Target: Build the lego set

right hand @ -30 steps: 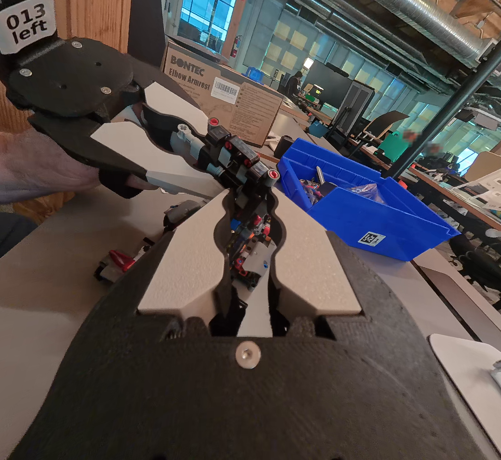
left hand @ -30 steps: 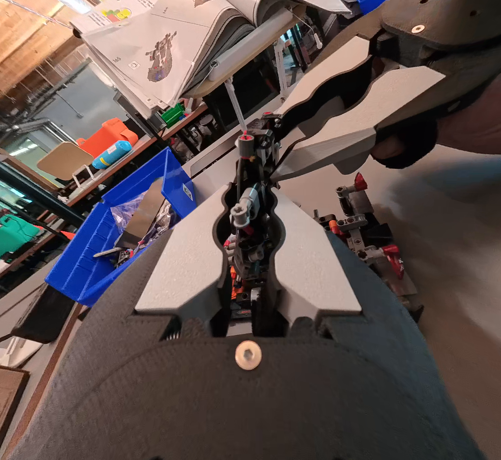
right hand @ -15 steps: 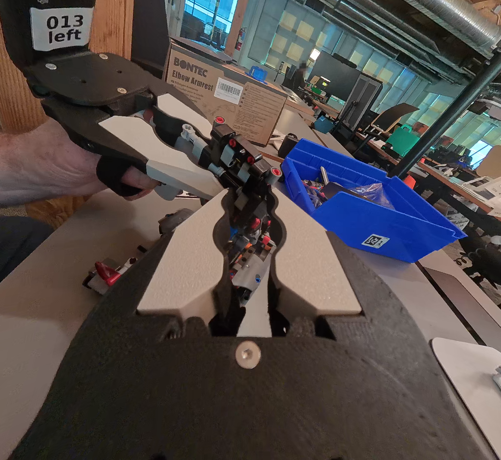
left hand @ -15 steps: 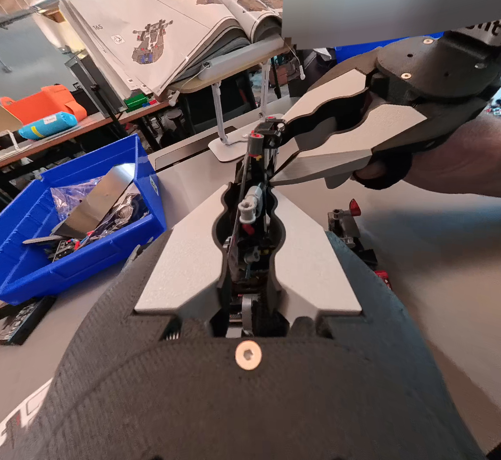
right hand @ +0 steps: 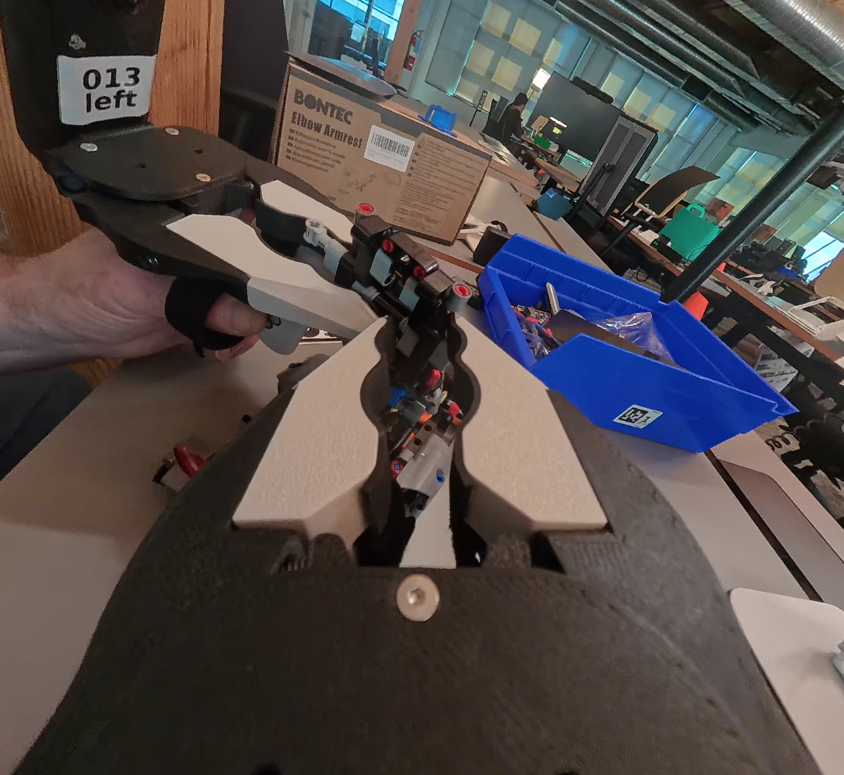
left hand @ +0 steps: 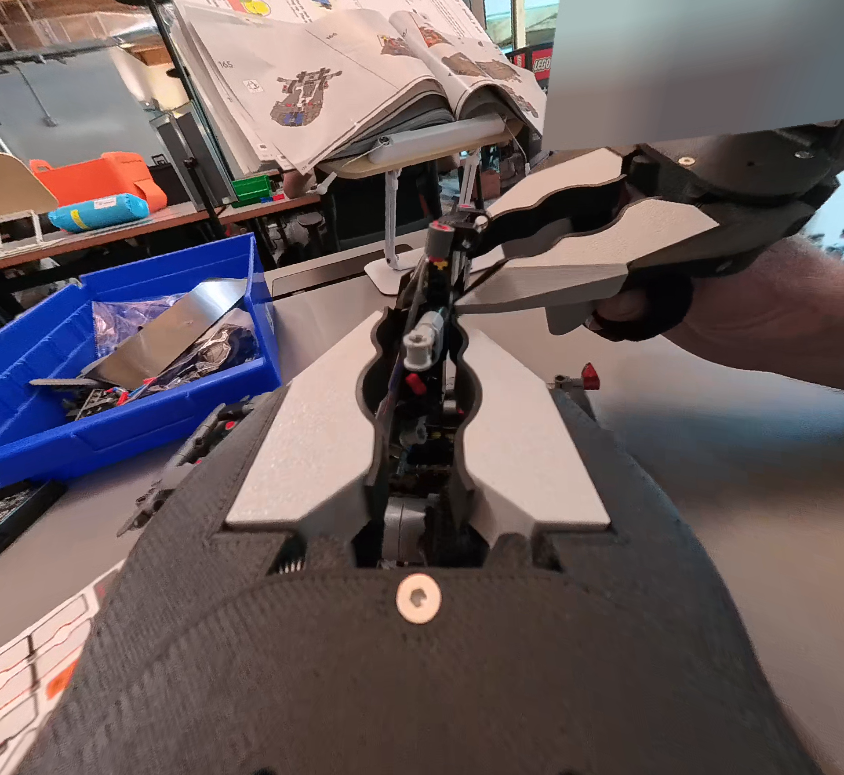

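A dark lego assembly (left hand: 418,349) of black, grey and red technic parts hangs above the grey table (left hand: 685,456), held by both grippers. My left gripper (left hand: 422,321) is shut on its lower part. My right gripper (left hand: 470,255) comes in from the right and is shut on its upper end. In the right wrist view the assembly (right hand: 388,260) runs from the left gripper (right hand: 365,273) down between the right gripper's (right hand: 420,321) fingers. The lowest part of the assembly is hidden between the fingers.
A blue bin (left hand: 137,387) of loose parts and bags stands on the left, also in the right wrist view (right hand: 639,365). An open instruction book (left hand: 365,81) rests on a stand behind. A second lego piece (left hand: 584,381) lies on the table. A cardboard box (right hand: 379,159) stands farther back. Left and right tips are no more than a few centimetres apart.
Both grippers have kept their hold while the assembly was turned and lifted a little. The left wrist view has levelled out, and the bin and book have shifted in it.
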Demonstrator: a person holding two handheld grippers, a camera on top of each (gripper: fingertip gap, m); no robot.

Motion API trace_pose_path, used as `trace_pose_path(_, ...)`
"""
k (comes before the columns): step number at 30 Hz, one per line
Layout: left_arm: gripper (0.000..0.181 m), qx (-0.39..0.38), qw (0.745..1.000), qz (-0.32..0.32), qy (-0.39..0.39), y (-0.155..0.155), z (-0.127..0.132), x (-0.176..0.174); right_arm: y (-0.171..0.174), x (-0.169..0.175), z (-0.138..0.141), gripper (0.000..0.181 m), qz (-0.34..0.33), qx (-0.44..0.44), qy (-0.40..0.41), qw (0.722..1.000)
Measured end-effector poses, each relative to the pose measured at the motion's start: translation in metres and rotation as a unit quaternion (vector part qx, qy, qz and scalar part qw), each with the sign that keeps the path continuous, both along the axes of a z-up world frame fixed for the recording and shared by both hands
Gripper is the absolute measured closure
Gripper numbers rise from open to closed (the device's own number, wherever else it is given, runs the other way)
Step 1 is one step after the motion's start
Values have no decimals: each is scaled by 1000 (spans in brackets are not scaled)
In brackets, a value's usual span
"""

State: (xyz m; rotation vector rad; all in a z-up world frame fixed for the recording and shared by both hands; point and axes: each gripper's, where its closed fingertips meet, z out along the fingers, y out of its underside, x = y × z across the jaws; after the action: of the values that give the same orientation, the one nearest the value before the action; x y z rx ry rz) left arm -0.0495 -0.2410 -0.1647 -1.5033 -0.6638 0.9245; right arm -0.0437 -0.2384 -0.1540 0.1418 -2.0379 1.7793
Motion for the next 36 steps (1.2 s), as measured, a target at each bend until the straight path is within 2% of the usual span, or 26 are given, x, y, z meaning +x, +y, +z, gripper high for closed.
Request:
trace_pose_path(5,156,8,1000,-25,-7,2,-3,2,0,-1,-2,167,-6,6,17,1000)
trace_pose_path(11,158,-35,999,-12,8,2,-5,4,3,1,-4,166,4,13,36,999)
trace_pose_path(16,158,-28,999,-18,-7,2,-5,2,6,0,-8,158,9,16,43,999)
trace_pose_path(22,157,-17,999,-18,-25,2,-5,0,4,-6,-8,162,-5,4,33,999)
trace_pose_path(36,157,-18,999,-26,-40,4,-5,-2,8,-5,-10,161,9,-7,-8,1000)
